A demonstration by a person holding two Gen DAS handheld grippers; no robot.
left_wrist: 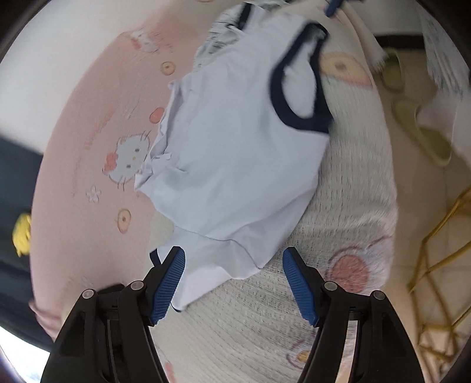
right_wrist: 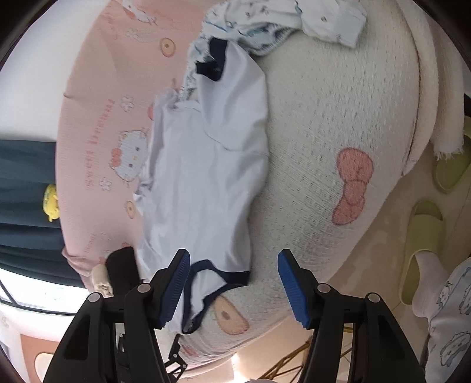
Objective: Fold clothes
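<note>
Pale blue navy-trimmed cotton vest (right_wrist: 203, 176) runs six-to-twelve o'clock; right gripper (right_wrist: 232, 282), jaws spread and empty, straddles its near armhole; left gripper (left_wrist: 234, 282) likewise empty.

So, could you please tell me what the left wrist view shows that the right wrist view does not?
Only the left wrist view: the open left tongs over the top's plain hem, with the right tongs' blue tip far off. Only the right wrist view: the open right tongs over the navy armhole, and a bow print. Both: the top on the blanket, the patterned garment, green slippers.
</note>
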